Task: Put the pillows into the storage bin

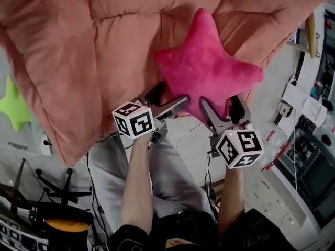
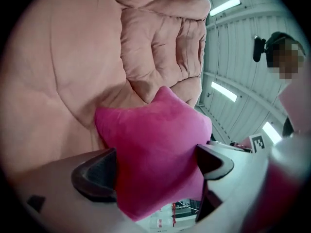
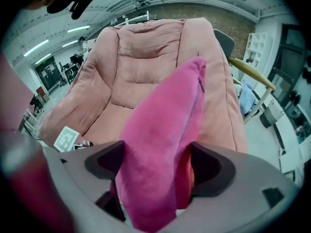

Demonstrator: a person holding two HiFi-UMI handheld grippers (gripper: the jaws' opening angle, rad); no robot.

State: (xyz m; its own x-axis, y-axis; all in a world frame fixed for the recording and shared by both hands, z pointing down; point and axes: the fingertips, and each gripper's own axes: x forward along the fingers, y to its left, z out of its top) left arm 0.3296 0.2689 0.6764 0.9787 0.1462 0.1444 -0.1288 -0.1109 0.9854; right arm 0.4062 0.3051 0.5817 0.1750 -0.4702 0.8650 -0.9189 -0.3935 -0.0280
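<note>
Pink plush fills the middle of all three views: the star pillow (image 1: 204,69) lies on the seat of a peach padded chair (image 1: 94,61), its two lower points hanging toward the person. The left claw (image 1: 168,99) has its jaws as wide as they go, set on either side of one lower point. In the left gripper view the plush fills the whole gap and brushes both dark pads (image 2: 95,174), but no dent or squeeze shows in it, so it sits between the jaws without being gripped. The tip of that point drops out of sight below the jaws.

The right claw (image 1: 220,102) is also wide open, astride the other lower point. The right gripper view shows the pillow edge-on, close against the left pad, with a shadowed fold by the right pad; whether it touches there is hard to tell.

From the head view each claw's marker cube (image 1: 133,120) covers the hand that holds it, so only the forearms show. A green star pillow (image 1: 13,109) lies on the floor at far left, cut off by the frame edge.
</note>
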